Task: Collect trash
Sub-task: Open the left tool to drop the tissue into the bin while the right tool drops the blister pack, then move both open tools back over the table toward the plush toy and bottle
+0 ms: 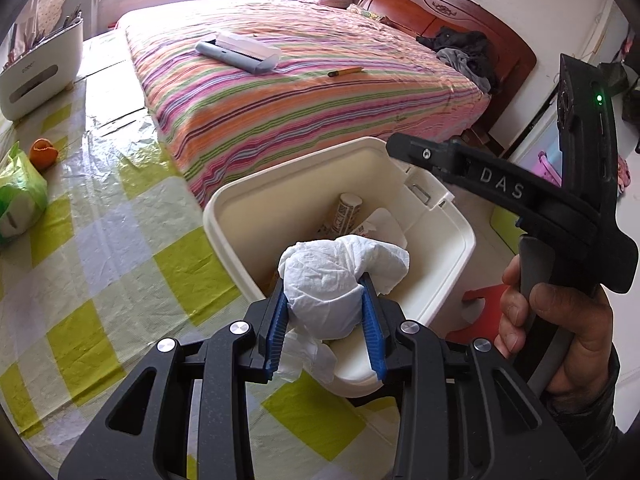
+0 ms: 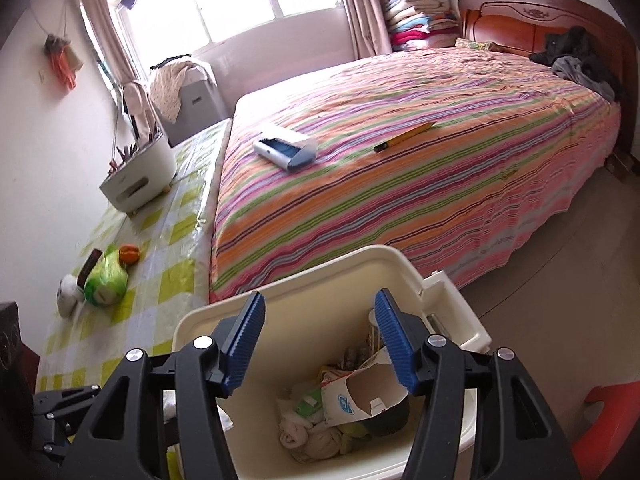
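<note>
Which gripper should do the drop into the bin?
Left. The left gripper is shut on the tissue wad, right above the open bin. The right gripper is open and empty.

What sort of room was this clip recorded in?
Most likely a lived-in home bedroom: a large bed with a striped cover and carved wooden headboard, folded blankets stacked in the corner, and laundry hanging at the window.

Checked plastic-covered table (image 2: 176, 216) with green bag (image 2: 105, 280), orange peel (image 2: 129, 253), white organiser (image 2: 140, 172)
</note>
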Motion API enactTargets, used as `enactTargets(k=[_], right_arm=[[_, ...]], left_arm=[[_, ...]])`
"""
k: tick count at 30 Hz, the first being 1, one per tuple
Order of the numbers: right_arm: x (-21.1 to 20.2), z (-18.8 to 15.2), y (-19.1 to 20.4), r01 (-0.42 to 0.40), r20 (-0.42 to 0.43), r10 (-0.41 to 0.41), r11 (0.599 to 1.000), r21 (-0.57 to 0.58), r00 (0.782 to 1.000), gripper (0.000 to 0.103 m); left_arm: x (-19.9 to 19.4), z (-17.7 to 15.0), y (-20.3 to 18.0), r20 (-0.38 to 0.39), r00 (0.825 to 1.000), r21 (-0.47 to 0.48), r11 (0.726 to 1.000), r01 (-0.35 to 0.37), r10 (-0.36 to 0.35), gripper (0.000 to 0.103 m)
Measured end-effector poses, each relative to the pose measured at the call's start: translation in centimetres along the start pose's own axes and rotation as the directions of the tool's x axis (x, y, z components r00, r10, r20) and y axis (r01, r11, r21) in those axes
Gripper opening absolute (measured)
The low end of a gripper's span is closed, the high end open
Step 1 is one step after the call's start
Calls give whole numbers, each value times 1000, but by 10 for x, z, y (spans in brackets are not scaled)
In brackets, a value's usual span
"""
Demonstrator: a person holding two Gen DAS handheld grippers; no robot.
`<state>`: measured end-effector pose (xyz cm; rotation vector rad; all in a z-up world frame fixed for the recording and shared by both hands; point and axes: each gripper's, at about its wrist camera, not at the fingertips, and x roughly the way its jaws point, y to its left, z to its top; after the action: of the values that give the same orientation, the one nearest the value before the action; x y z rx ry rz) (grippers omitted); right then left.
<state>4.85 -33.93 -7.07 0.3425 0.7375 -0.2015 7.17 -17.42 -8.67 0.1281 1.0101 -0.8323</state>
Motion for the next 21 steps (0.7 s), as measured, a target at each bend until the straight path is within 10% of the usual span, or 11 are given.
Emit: enactTargets(k=[10,21], right_arm=[[-13,7,-10,-9,65,5,998,62,998,56],[-11,9,7,-53,69,49,997,55,996,56]], left_arm=[[-6,9,-9,58,998,21,999,-36,34,78],[-45,4,35,106,970,38,974,-223,218,78]])
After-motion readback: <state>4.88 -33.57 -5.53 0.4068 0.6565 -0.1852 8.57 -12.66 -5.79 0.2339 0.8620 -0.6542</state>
